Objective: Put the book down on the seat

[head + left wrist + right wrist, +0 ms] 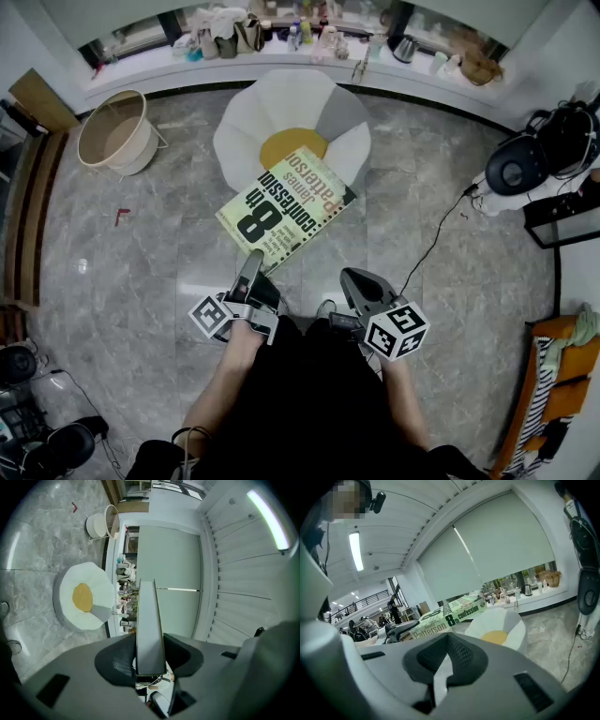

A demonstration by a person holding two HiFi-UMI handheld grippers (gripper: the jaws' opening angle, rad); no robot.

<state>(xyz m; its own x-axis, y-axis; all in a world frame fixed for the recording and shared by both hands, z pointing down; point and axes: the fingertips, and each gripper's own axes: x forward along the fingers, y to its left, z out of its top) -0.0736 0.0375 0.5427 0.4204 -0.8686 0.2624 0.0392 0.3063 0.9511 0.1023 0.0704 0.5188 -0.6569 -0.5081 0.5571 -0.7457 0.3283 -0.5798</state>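
Note:
A pale green book (286, 211) with black print "8th confession" hangs flat over the floor, its far corner above the front of the seat (248, 127). That seat is a white, fried-egg-shaped cushion with a yellow centre. My left gripper (251, 264) is shut on the book's near edge. In the left gripper view the book's edge (149, 625) runs up between the dark pads (117, 660), and the seat (84, 597) lies beyond to the left. My right gripper (358, 281) hovers apart from the book, shut and empty. The right gripper view shows the book (450, 616) beside the seat (499, 627).
A cream basket (117, 131) stands on the grey marble floor, left of the seat. A long window sill (281, 42) crowded with bottles and bags runs behind it. At the right are a black round appliance (516, 164) with a trailing cable and an orange chair (562, 375).

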